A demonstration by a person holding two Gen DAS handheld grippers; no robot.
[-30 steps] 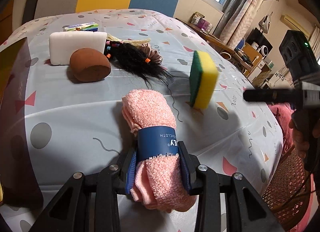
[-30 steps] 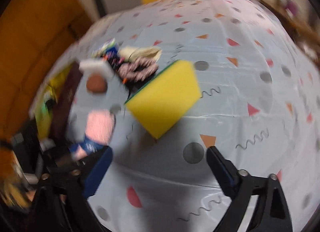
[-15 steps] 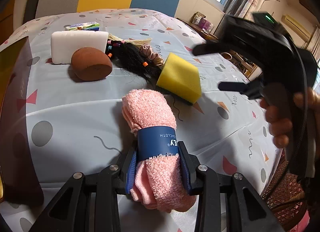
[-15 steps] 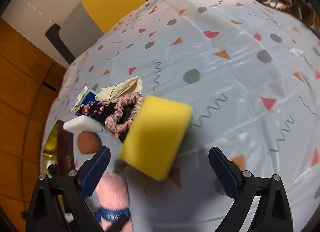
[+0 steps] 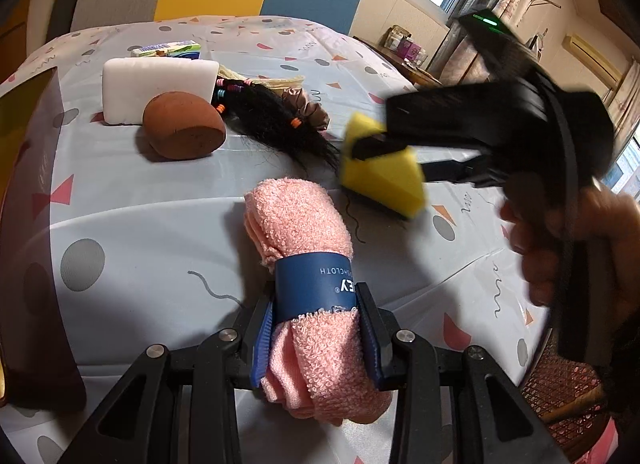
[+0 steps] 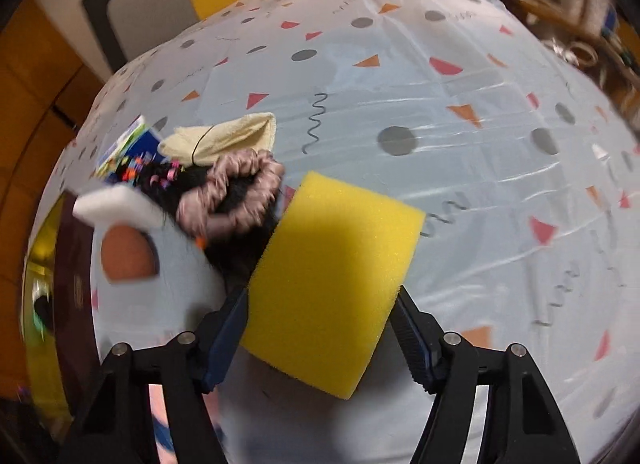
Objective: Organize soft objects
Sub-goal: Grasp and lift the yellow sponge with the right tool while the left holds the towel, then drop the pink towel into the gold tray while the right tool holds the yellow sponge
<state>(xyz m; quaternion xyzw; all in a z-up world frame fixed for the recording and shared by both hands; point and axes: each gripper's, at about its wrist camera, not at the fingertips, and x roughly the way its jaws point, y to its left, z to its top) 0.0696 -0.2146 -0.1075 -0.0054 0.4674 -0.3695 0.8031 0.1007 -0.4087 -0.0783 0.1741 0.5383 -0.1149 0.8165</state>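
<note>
A rolled pink towel (image 5: pixel 300 224) with a blue paper band lies on the patterned tablecloth (image 5: pixel 140 204). My left gripper (image 5: pixel 316 304) is shut on it at the band. Just beyond it a yellow sponge (image 6: pixel 336 256) with a dark underside rests on the cloth against the black hair. My right gripper (image 6: pixel 320 296) comes down over the sponge (image 5: pixel 384 180) from the right, held by a person's hand (image 5: pixel 560 232). Its jaws are closing with the sponge between them, and both pads meet the sponge's sides.
Behind the towel sit a brown oval sponge (image 5: pixel 182 130), a white foam block (image 5: pixel 160 84), a black hair piece with coloured bands (image 5: pixel 276 120), a pink scrunchie (image 6: pixel 236 192), a cream cloth (image 6: pixel 224 136) and a small box (image 5: pixel 168 49). A dark box (image 5: pixel 28 184) stands at the left edge.
The sponge, standing on edge a second ago, now lies flat by the hair. My right gripper came in from the right and down over it, jaws narrowing. The left gripper and towel stayed put.
</note>
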